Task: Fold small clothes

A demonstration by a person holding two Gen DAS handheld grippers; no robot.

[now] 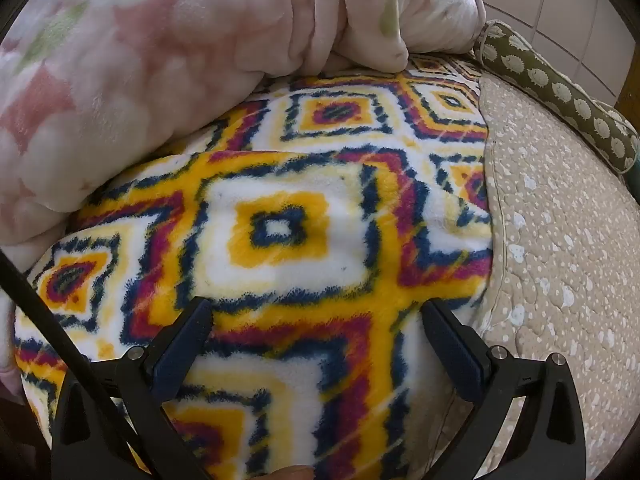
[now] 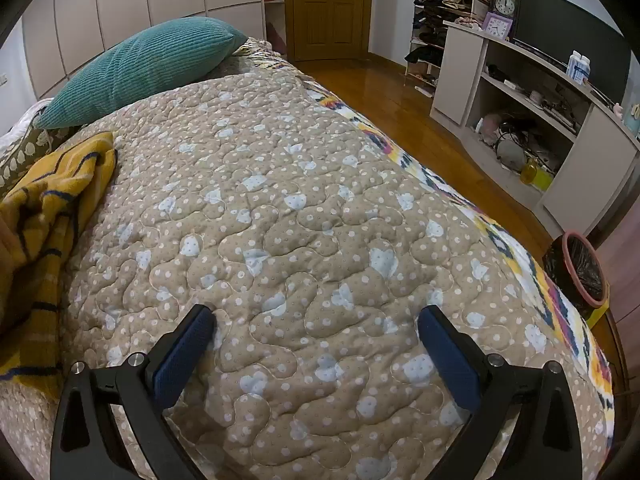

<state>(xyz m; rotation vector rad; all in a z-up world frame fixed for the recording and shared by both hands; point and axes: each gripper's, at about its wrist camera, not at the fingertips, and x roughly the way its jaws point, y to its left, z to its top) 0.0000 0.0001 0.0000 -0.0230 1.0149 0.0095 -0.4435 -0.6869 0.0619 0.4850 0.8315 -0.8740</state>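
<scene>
Left tool (image 1: 316, 312) fingers spread wide and empty, right tool (image 2: 316, 318) likewise spread, empty

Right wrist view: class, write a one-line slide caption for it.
Open right tongs hover over the beige quilt, a teal pillow behind and yellow garment at left.

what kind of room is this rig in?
Almost certainly a home bedroom. A bed under a beige quilted cover with a teal pillow, a wooden door, and a shelf unit holding clocks and clutter.
</scene>
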